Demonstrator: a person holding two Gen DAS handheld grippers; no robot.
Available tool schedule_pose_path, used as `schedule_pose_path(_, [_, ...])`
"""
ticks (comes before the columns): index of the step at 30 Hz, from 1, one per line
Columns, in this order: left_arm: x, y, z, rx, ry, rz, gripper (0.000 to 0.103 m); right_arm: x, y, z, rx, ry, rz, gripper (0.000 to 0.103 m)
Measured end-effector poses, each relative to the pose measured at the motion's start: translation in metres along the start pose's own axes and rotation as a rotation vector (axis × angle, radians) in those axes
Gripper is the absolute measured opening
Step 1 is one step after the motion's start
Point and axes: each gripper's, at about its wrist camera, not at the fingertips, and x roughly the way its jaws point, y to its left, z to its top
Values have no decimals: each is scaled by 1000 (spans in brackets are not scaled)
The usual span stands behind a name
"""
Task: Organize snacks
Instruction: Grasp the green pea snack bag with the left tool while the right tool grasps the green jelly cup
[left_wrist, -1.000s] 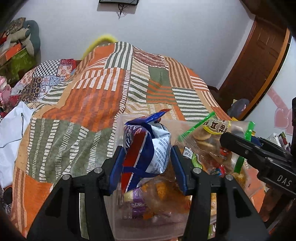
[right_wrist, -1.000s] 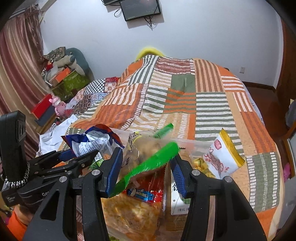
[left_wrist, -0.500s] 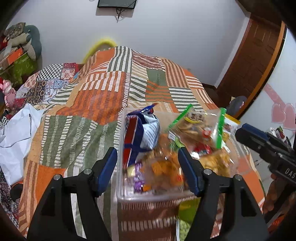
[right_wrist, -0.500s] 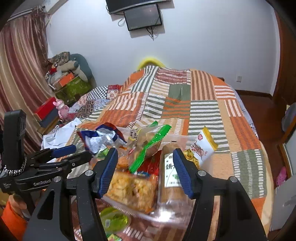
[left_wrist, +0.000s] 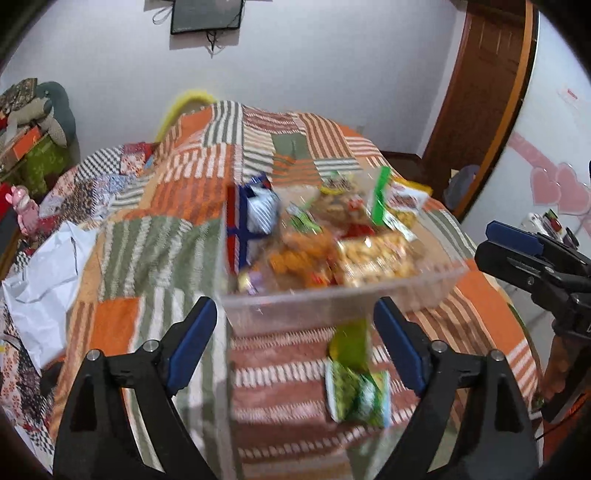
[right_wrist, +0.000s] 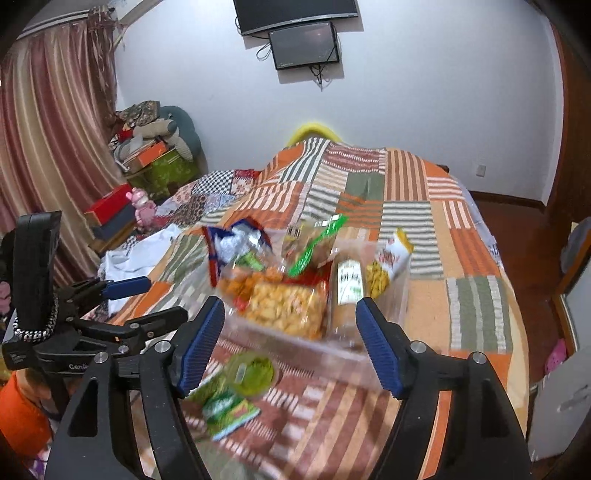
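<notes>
A clear plastic bin (left_wrist: 332, 299) sits on the patchwork bedspread, filled with snack bags. A blue-and-red bag (left_wrist: 251, 218) stands at its left, a green-zip bag (left_wrist: 378, 197) and a bag of yellow puffs (left_wrist: 373, 258) to the right. The bin also shows in the right wrist view (right_wrist: 295, 339). Green snack packs (left_wrist: 356, 384) lie on the bed in front of the bin, also seen in the right wrist view (right_wrist: 236, 391). My left gripper (left_wrist: 295, 343) is open and empty, in front of the bin. My right gripper (right_wrist: 290, 347) is open and empty, also in front of it.
The bedspread (left_wrist: 155, 251) covers a large bed. White cloth (left_wrist: 44, 277) lies at the bed's left edge. Boxes and a pink toy (right_wrist: 138, 206) stand by the curtain. A wooden door (left_wrist: 476, 92) is at the right. A screen (right_wrist: 303, 44) hangs on the far wall.
Both grippers let go of their bags, opened wide and pulled back from the bin. The blue-and-red bag and green-zip bag now rest in the bin.
</notes>
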Motion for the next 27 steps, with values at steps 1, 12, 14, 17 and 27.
schedule_pose_path(1, [1,-3,-4,-3,9,-5,88,-2,0,-3,2,4,2,71])
schedule_pose_path(12, [42,-27,-60,-60,186,-72,88,-3,-5,-39,53,72,35,71])
schedule_pose_path(14, [48,-30,-65,-57,200,-72,88,-3,-7,-48,68,88,37,71])
schedule_pose_path(17, [53,-33,-72,-53,198,-72,85,1,-9,-57,89,120,42,71])
schedule_pose_path(27, [44,-18,-88,-42,129,-74,44,23,-2,-66,98,185,83,71])
